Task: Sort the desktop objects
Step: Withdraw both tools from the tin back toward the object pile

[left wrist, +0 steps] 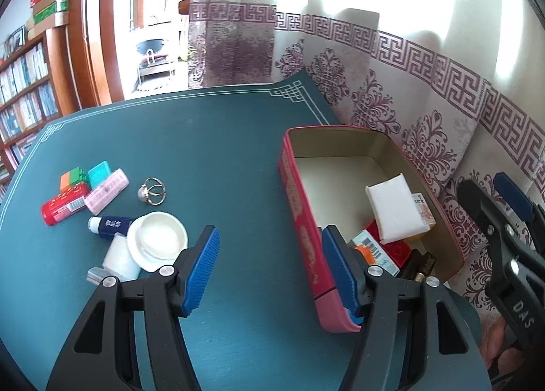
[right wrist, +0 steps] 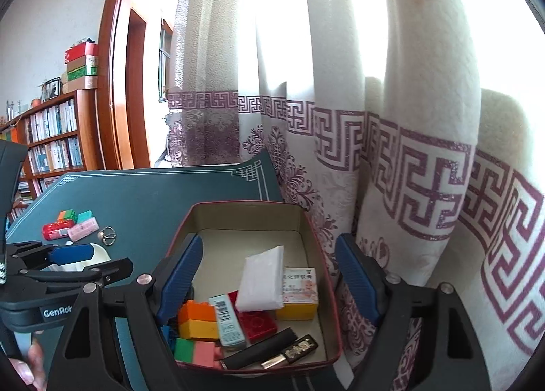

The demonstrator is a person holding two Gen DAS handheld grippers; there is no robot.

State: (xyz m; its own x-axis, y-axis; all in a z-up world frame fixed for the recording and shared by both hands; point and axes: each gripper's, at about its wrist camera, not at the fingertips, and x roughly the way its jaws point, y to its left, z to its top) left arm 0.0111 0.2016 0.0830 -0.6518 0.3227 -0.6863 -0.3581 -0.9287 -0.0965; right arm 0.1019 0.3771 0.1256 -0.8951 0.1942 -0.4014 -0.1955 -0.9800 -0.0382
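Observation:
A red tin box (left wrist: 299,220) stands at the right of the green table mat (left wrist: 204,139); it also shows in the right wrist view (right wrist: 327,254). In it lie a white tissue pack (right wrist: 262,283), toy bricks (right wrist: 197,323), a small yellow carton (right wrist: 299,292) and a dark lipstick (right wrist: 289,353). My left gripper (left wrist: 272,271) is open and empty, its right finger at the box's near wall. My right gripper (right wrist: 269,285) is open and empty above the box. Loose at the left lie a red tube (left wrist: 63,203), a pink case (left wrist: 107,190), a ring (left wrist: 153,190), a white dish (left wrist: 158,241) and a blue tube (left wrist: 109,225).
A patterned curtain (right wrist: 391,152) hangs close behind and to the right of the box. A bookshelf (left wrist: 24,94) and a door frame (right wrist: 112,84) stand beyond the table's far left. The right gripper's body (left wrist: 504,231) shows at the right of the left wrist view.

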